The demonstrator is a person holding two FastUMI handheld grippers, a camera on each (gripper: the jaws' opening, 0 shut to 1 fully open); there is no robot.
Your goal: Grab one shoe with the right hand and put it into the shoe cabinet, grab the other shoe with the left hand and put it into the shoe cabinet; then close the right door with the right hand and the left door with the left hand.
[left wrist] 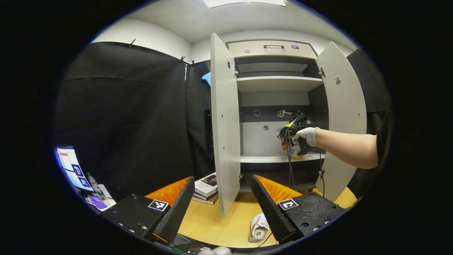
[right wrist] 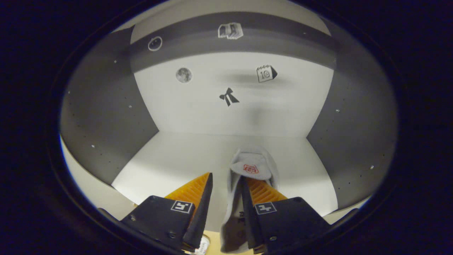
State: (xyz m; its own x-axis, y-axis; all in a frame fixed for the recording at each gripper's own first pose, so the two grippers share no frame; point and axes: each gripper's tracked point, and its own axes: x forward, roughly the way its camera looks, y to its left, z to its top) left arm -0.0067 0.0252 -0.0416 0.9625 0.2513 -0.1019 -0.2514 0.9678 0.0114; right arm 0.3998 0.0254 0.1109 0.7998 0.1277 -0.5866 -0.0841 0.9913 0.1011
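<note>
**First shoe at the shelf, second one waiting on the table**

Going left to right in the left gripper view: the left gripper (left wrist: pixel 218 209) hangs above the wooden table (left wrist: pixel 212 223) with its fingers spread wide and nothing between them; past the books (left wrist: pixel 207 187) stands the left door (left wrist: pixel 224 124), swung open; below it the second shoe (left wrist: pixel 259 228) lies on the table, its long axis running roughly away from the camera, which end is the toe I cannot tell; inside the shoe cabinet (left wrist: pixel 276 81) a gloved hand (left wrist: pixel 307 135) holds the right gripper (left wrist: pixel 293 138) over the middle shelf; the right door (left wrist: pixel 345 117) is open too.

In the right gripper view the right gripper (right wrist: pixel 226 198) has the first shoe (right wrist: pixel 251 166) between its fingers, though the fingers look parted and I cannot tell whether both press on it; the shoe runs lengthwise along the fingers, its far end pointing at the back wall, low over the shelf (right wrist: pixel 170 163).

Risks, as I judge them: a loose hold could let the shoe tip or land askew; set too near the front edge, its heel could overhang and block the doors; the cables trailing from the right gripper could catch on the shelf edge on the way out; the left gripper must reach around the open left door for the second shoe and could knock it.
</note>
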